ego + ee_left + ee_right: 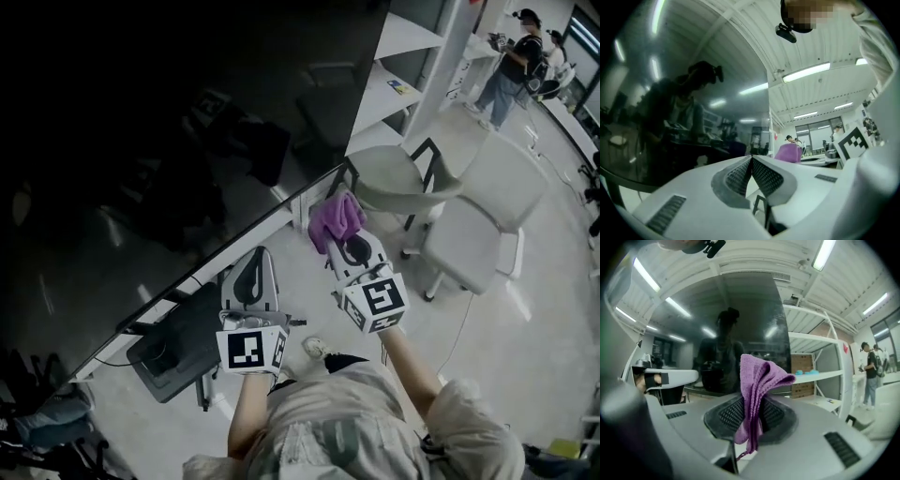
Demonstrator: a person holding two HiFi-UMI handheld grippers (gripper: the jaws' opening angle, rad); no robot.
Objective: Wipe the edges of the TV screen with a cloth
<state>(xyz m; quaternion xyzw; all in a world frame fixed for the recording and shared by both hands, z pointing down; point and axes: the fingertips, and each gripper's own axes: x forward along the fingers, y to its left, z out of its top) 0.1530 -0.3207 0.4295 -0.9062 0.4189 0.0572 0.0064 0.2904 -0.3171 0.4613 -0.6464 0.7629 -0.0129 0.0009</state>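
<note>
— Pale floor (525, 375), white shelves (403, 56) at 1 o'clock, and the dark TV screen (141, 141) filling the head view from 9 to 12 o'clock. Where is the cloth?

— The cloth (336, 221) is pinched in the right tool (751, 411), bunched above its tips. It sits right at the end of the screen's lower edge (272, 223), toward 12 o'clock from the tool. I can't tell whether it is touching the edge.

— And the left tool (751, 160)?

— Its jaws are pressed together with nothing between them. It sits at 7 o'clock from the cloth, just beside the same edge.

— What worries you?

— Mostly the grip. Only a narrow fold is caught between the pads (729, 416), and the rest flops to one side. I think dragging it along the edge could pull it free. The wad also covers little of the tips, so hard plastic might meet the glass and mark it. The idle left tool is close enough to bump the frame. The screen seems to stand on a dark base (173, 352), so a firm push might rock it.

— What are the materials like?

— The cloth is purple, soft and knitted in fine ribs, folded into a loose peak. The screen is flat and glossy, mirroring the ceiling lights and the person. A thin pale strip runs along its lower edge. The tool shells are smooth, rounded grey-white plastic, and the pads are dark with a fine grid texture.
</note>
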